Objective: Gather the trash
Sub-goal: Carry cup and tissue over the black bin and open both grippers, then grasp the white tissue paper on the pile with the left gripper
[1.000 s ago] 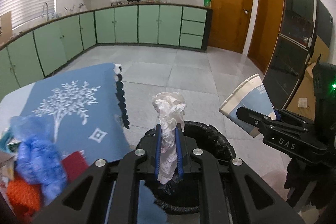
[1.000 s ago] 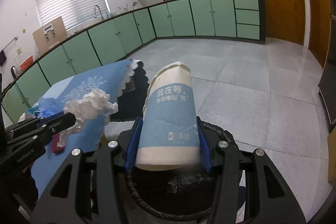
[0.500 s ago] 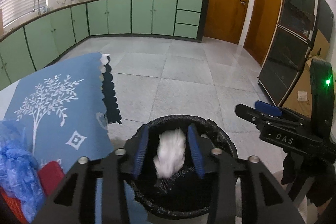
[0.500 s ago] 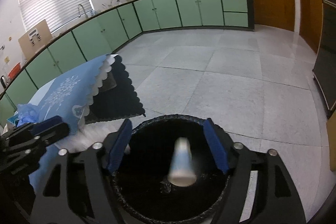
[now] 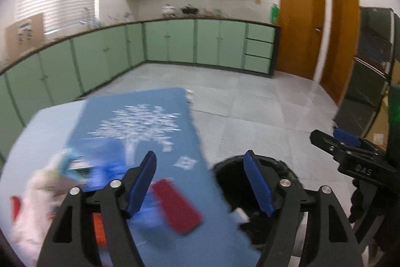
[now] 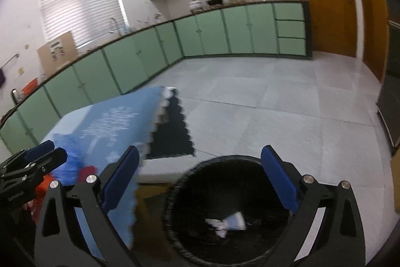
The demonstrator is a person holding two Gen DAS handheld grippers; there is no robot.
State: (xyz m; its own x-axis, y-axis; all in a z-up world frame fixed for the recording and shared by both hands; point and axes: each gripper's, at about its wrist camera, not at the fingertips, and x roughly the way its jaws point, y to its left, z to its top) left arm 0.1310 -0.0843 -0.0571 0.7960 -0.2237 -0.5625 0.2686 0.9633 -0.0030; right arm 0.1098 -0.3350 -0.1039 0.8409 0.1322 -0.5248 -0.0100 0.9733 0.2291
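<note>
A black-lined trash bin (image 6: 175, 222) stands on the floor beside the table; the blue-and-white paper cup (image 6: 235, 220) and crumpled white tissue (image 6: 217, 225) lie inside it. The bin also shows in the left wrist view (image 5: 225, 174). My left gripper (image 5: 203, 183) is open and empty, over the table's edge next to the bin. My right gripper (image 6: 200, 182) is open and empty above the bin. On the blue tablecloth (image 5: 140, 116) lie a red flat item (image 5: 177, 207), blue plastic (image 5: 105, 167), an orange item (image 5: 98, 229) and pale crumpled trash (image 5: 32, 202), all blurred.
Green kitchen cabinets (image 5: 175, 41) line the far walls across a grey tiled floor (image 6: 275, 104). Wooden doors (image 5: 300, 26) are at the right. Dark panels (image 5: 370, 71) lean at the far right. The tablecloth's scalloped edge (image 6: 170, 121) hangs next to the bin.
Both grippers opened and dropped the tissue and the cup into the bin. The left gripper then swung left toward the table; the right gripper stayed over the bin.
</note>
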